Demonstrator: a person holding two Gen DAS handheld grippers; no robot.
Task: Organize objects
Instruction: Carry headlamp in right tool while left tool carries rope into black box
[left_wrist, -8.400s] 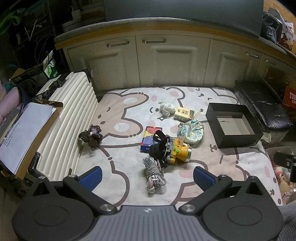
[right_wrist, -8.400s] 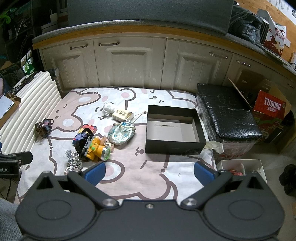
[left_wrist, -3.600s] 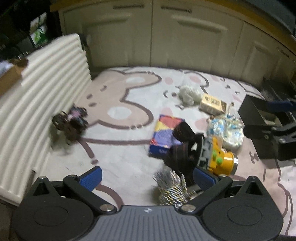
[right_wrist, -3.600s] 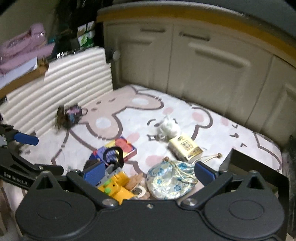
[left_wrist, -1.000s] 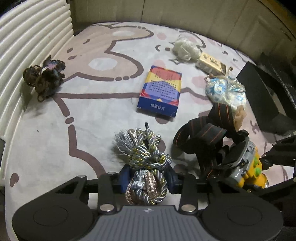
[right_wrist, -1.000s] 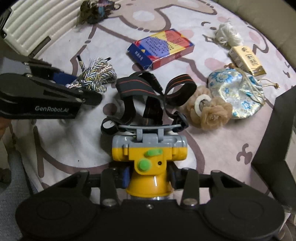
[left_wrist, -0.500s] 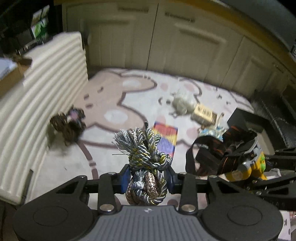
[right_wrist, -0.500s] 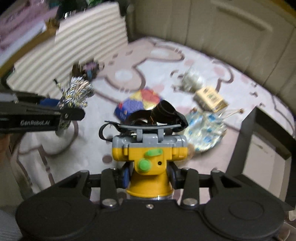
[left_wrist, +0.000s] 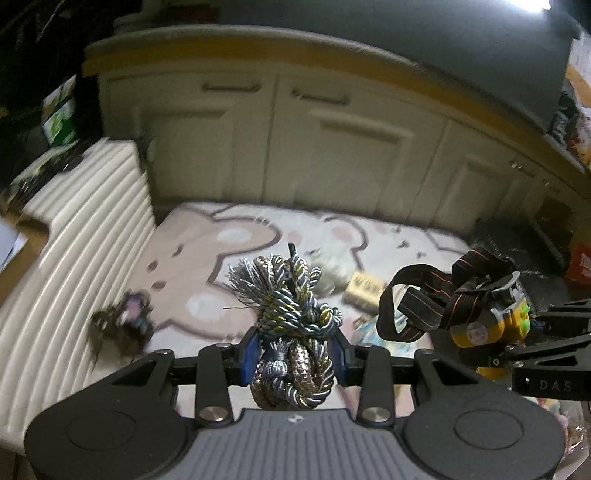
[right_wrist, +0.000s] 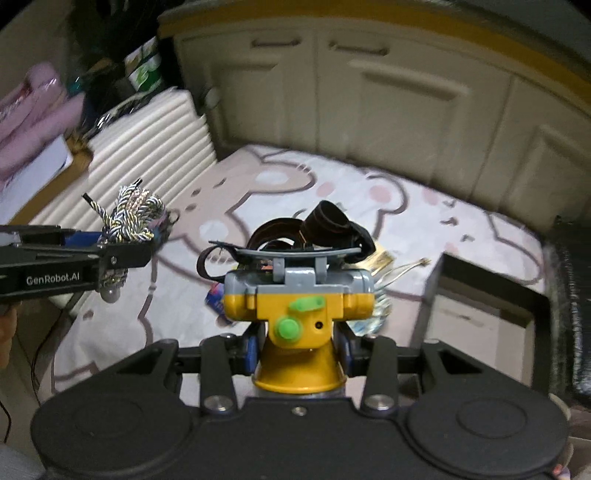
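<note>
Left claw (left_wrist: 295, 350) clamped on cord bundle (left_wrist: 291, 325), held in air above patterned mat (left_wrist: 192, 280). Cord soft, light, compressible; tassel ends loose, may snag or unravel. Grip at knotted middle looks sound.

Right claw (right_wrist: 297, 349) clamped on yellow headlamp (right_wrist: 297, 306) at narrow neck, also aloft. Body rigid plastic, likely heavier; elastic straps (right_wrist: 325, 225) floppy, trailing forward. Black box (right_wrist: 480, 306) on mat at right, open, likely destination.
</note>
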